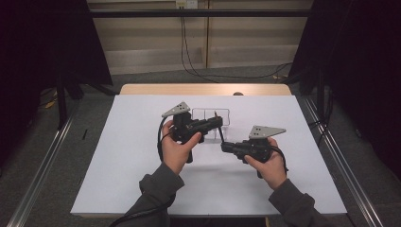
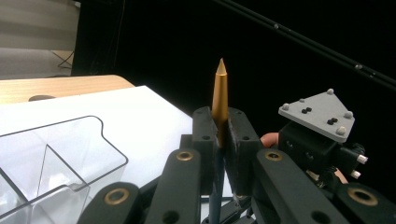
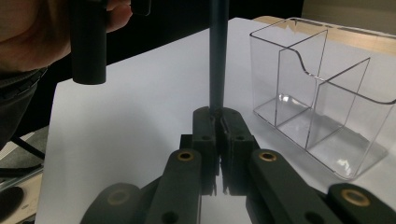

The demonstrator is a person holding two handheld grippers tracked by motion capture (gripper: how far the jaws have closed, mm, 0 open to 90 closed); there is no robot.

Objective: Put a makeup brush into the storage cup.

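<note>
Pen (image 2: 220,100) handover is passing mid-air between two grippers: left gripper (image 2: 219,135) is clenching the gold tip end between its jaws, right gripper (image 3: 217,128) is grasping the dark barrel. Right should be releasing only once left's hold looks firm. Both hands are hovering level, just before the clear organizer (image 3: 322,102).

Glossy clear plastic organizer (image 3: 322,107); matt gold-tipped pen (image 2: 220,100); smooth white tabletop (image 1: 137,142)

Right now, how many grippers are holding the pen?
2. The left gripper clamps the pen near its gold tip; the right gripper clamps its dark lower end, beside the clear organizer.
</note>
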